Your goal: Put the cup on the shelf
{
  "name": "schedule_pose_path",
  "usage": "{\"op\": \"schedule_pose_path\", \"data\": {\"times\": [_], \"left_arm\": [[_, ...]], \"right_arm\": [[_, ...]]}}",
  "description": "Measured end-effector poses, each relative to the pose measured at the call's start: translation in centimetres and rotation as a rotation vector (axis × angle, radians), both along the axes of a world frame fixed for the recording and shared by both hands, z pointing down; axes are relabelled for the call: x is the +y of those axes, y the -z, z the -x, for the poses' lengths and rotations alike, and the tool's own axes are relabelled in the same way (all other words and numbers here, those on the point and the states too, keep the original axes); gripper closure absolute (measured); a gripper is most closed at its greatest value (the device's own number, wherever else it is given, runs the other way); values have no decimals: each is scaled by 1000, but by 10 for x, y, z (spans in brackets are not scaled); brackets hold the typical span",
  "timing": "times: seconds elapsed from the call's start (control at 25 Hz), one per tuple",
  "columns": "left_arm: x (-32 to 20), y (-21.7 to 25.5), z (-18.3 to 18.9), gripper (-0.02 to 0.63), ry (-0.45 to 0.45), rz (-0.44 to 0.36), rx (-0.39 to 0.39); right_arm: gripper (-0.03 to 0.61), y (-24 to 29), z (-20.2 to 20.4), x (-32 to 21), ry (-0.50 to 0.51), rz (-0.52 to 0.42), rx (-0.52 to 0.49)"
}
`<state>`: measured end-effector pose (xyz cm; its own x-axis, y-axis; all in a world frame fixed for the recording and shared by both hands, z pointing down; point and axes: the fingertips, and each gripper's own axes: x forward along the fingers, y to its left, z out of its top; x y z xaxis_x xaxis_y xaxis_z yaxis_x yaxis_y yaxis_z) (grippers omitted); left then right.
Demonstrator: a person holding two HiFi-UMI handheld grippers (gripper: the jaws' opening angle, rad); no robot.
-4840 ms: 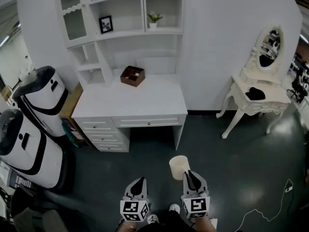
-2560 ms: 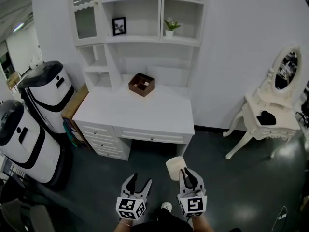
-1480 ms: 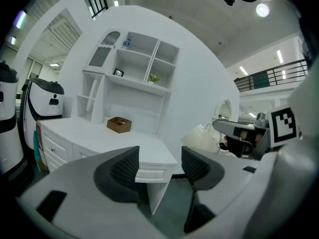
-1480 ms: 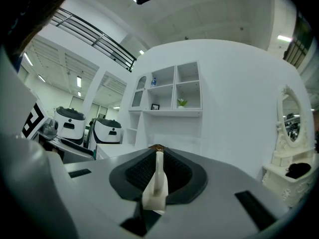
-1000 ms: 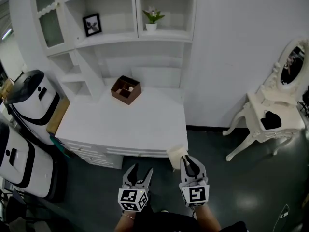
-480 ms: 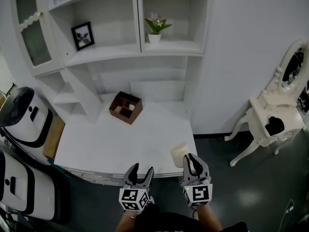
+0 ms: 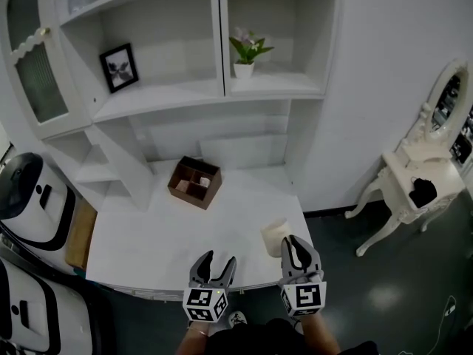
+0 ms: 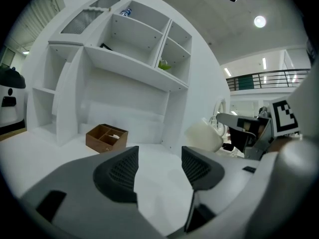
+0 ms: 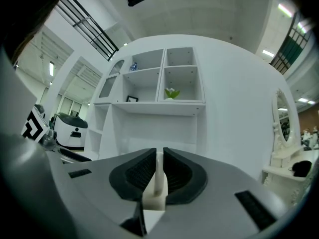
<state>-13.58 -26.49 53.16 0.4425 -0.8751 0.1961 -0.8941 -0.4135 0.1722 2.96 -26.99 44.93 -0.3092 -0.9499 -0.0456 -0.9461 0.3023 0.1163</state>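
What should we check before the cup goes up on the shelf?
1. Right gripper shut on the cup: ok.
2. Left gripper open and empty: ok.
3. Bare room on the shelf beside the picture frame: ok.
4. Cup near the shelf: not ok, it hangs over the front edge of the desk.
5. Cup level: cannot tell.

matt cream cup [image 7: 275, 236], brown wooden box [image 7: 195, 183]
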Motion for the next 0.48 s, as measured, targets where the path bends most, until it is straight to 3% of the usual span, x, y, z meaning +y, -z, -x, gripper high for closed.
{"op": "schedule_pose_path", "data": {"times": [0.48], "left_arm": [[-32,0,-6,360,-6,16,1]], "right_arm": [[523,43,-6,-48,14,-94,-32]]}}
